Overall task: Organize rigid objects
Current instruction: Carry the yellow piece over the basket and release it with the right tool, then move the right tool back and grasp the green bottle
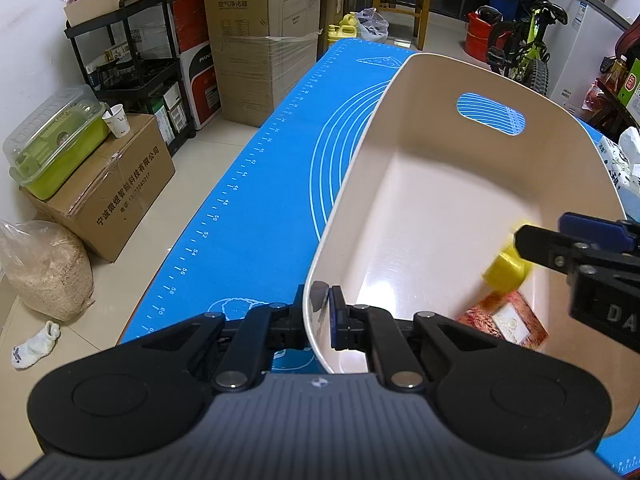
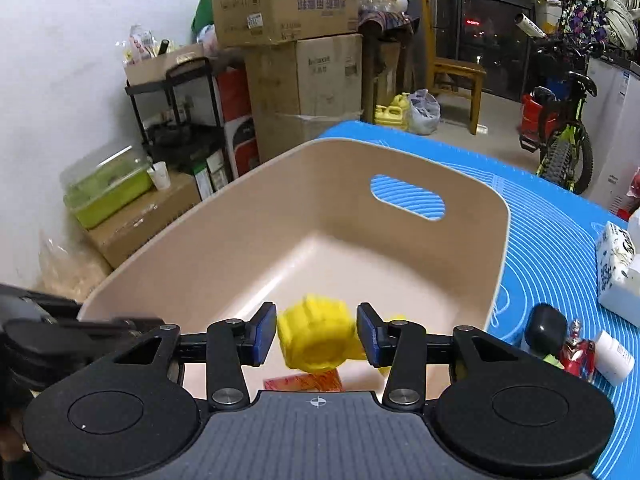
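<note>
A beige plastic bin (image 1: 432,92) (image 2: 224,236) with a handle slot stands on the blue mat (image 1: 272,200). My left gripper (image 1: 318,312) is shut on the bin's near rim, one finger outside and one pad inside the wall. My right gripper (image 2: 316,336) (image 1: 542,228) hangs over the bin's near end, shut on a yellow ribbed plastic piece (image 2: 316,338) (image 1: 506,266), which looks blurred in the left wrist view. On the bin's floor below it lies a red-orange patterned box (image 1: 504,320) (image 2: 304,382), partly hidden in the right wrist view.
To the right of the bin on the mat (image 2: 560,220) lie a black rounded object (image 2: 546,328), a red toy figure (image 2: 578,354), a white bottle (image 2: 614,356) and a tissue pack (image 2: 616,264). Past the table's left edge are cardboard boxes (image 1: 116,184) and a black shelf (image 1: 132,52).
</note>
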